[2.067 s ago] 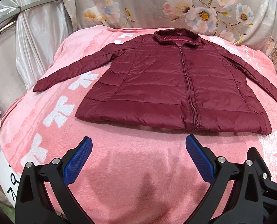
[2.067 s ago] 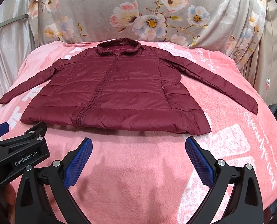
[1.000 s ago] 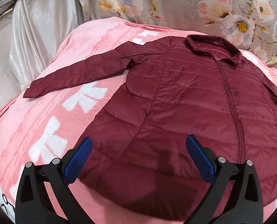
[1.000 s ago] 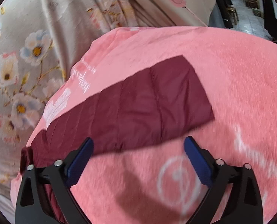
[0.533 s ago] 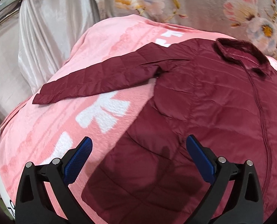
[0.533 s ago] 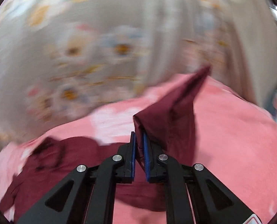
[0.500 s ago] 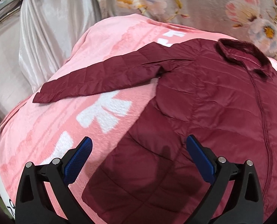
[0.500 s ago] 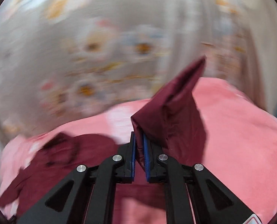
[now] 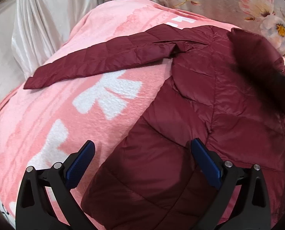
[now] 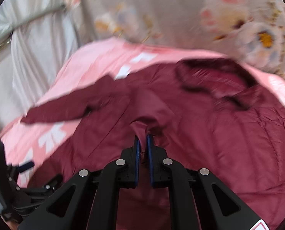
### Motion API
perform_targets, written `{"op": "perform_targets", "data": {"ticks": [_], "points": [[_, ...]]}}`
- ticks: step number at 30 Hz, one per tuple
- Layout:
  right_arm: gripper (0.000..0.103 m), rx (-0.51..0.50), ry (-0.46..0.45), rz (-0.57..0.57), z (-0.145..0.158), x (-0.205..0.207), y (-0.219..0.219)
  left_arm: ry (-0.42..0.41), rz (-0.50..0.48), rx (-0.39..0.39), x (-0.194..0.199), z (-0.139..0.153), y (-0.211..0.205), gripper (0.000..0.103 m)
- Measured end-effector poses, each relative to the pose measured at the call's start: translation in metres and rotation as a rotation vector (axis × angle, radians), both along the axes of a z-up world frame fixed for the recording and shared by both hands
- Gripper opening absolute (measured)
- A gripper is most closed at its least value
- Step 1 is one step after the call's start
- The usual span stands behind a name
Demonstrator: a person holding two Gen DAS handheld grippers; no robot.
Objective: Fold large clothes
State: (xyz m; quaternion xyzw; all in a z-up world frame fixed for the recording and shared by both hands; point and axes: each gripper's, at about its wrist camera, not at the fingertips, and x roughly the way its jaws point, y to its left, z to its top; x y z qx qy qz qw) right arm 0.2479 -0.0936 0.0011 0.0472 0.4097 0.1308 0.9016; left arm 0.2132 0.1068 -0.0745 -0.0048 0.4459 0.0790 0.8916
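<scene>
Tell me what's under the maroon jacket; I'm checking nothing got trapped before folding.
Only the pink blanket shows around the jacket; whatever lies beneath its body is covered and cannot be seen.

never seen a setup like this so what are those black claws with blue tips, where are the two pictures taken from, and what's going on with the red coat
The black claws are hand-held grippers; a person carries one in each hand. Each has a wide-angle camera looking forward along its two fingers, so each picture is one gripper's own view.

In the left wrist view, the left gripper is open over the hem edge of a maroon puffer jacket, which lies on a pink blanket with white markings. One sleeve stretches out flat.

In the blurred right wrist view, the right gripper is shut on the other sleeve, holding it over the jacket's front, probably to fold it inward.
</scene>
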Motion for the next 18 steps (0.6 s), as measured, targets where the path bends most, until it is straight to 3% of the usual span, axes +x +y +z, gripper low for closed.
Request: {"op": "perform_targets", "data": {"ticks": [4, 6, 8, 11, 14, 18], "points": [[0.021, -0.046, 0.051, 0.049, -0.019, -0.004, 0.020, 0.001, -0.044, -0.126, 0.005, 0.008, 0.004, 0.098], [0.047, -0.028, 0.061, 0.059, -0.019, -0.005, 0.022, -0.008, -0.061, -0.197, 0.012, 0.017, 0.004, 0.098], [0.063, 0.014, 0.041, 0.052, -0.010, -0.014, 0.014, -0.023, -0.080, -0.258, 0.017, 0.027, 0.001, 0.098], [0.066, 0.018, -0.006, 0.029, 0.004, -0.036, -0.005, -0.033, -0.122, -0.371, 0.031, 0.040, -0.009, 0.098], [0.070, 0.038, -0.022, -0.061, 0.015, -0.055, -0.050, 0.053, -0.169, -0.490, 0.056, 0.034, -0.029, 0.098], [0.070, 0.076, 0.018, -0.249, 0.015, -0.067, -0.130, 0.144, -0.181, -0.516, 0.082, 0.014, -0.057, 0.098]]}}
